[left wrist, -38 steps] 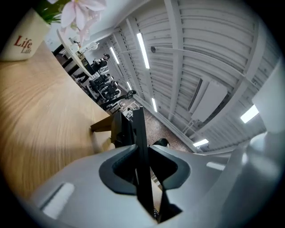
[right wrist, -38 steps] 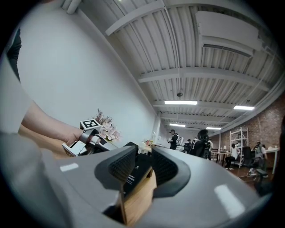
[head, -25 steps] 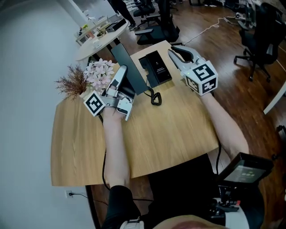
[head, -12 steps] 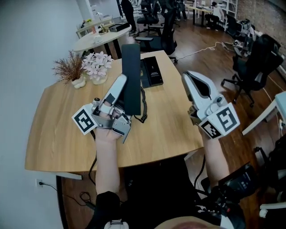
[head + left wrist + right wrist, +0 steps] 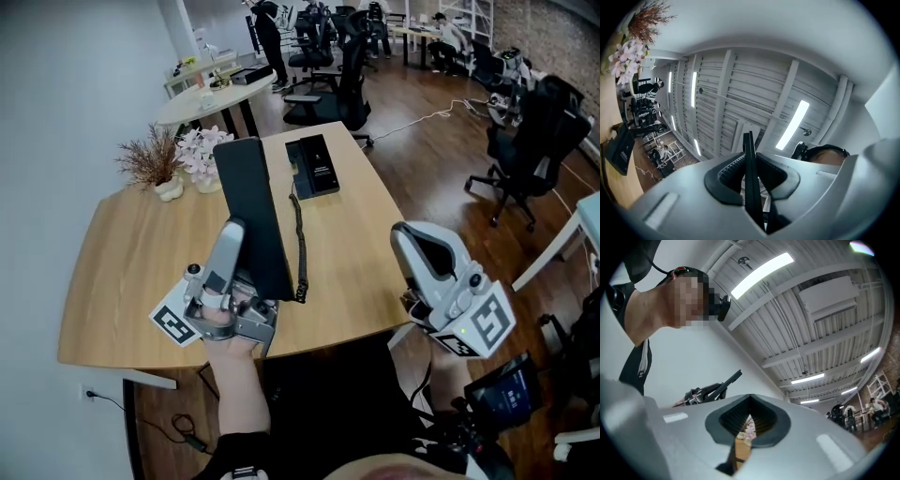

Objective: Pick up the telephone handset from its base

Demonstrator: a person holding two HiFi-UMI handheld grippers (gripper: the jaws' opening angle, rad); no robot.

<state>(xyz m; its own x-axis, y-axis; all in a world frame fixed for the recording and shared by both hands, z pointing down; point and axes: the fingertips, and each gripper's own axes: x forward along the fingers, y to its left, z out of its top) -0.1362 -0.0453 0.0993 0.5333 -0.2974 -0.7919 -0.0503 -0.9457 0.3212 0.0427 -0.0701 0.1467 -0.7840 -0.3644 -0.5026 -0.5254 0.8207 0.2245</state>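
My left gripper [image 5: 240, 236] is shut on the black telephone handset [image 5: 251, 208], which stands steeply tilted above the near middle of the wooden table [image 5: 131, 272]. A coiled cord [image 5: 301, 246] runs from the handset back to the black base [image 5: 312, 167] at the table's far edge. In the left gripper view the handset [image 5: 750, 178] shows edge-on as a thin dark blade between the pads, against the ceiling. My right gripper [image 5: 412, 246] hovers at the table's near right corner, shut, with nothing in it. In the right gripper view the right gripper [image 5: 749, 401] also has its jaws together.
A vase of pale flowers [image 5: 202, 150] and a dried brown sprig [image 5: 150, 159] stand at the table's far left. Office chairs [image 5: 336, 70] and a round table [image 5: 202, 94] lie beyond, and a black chair [image 5: 532, 141] stands to the right on the wooden floor.
The left gripper has drawn the handset off the base and back toward the near edge, tipping it upward. The right gripper has pulled back from beside the base to the near right corner.
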